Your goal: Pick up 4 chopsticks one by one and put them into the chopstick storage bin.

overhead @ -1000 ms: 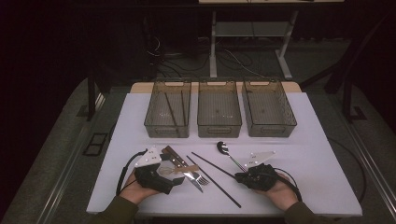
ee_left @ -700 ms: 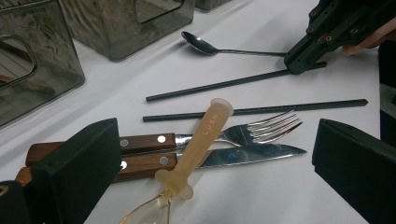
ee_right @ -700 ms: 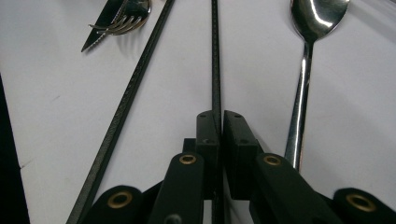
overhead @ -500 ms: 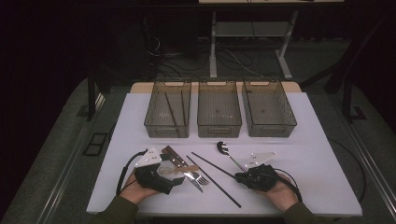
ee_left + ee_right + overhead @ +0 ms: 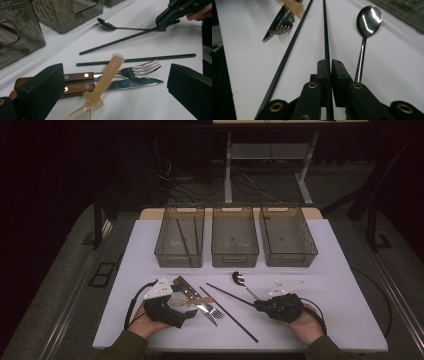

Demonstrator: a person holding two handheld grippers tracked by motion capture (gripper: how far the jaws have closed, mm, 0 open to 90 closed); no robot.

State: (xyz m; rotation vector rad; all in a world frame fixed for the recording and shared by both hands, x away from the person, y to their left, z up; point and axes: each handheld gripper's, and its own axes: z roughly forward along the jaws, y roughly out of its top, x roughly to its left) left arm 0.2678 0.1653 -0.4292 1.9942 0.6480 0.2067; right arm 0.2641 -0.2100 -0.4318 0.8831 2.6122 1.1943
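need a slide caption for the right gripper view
Right hand-held gripper shut on a black chopstick, steel spoon beside it.

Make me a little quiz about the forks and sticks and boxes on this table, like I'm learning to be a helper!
1. True or false: the right gripper is shut on a black chopstick.
2. How many clear bins stand in a row at the far side of the table?
3. Which thing lies across the fork and knife? A) a steel spoon B) an amber plastic spoon C) a cup

Key:
1. True; its jaws pinch the chopstick's end.
2. Three; the left bin already holds sticks.
3. B, the amber plastic spoon.
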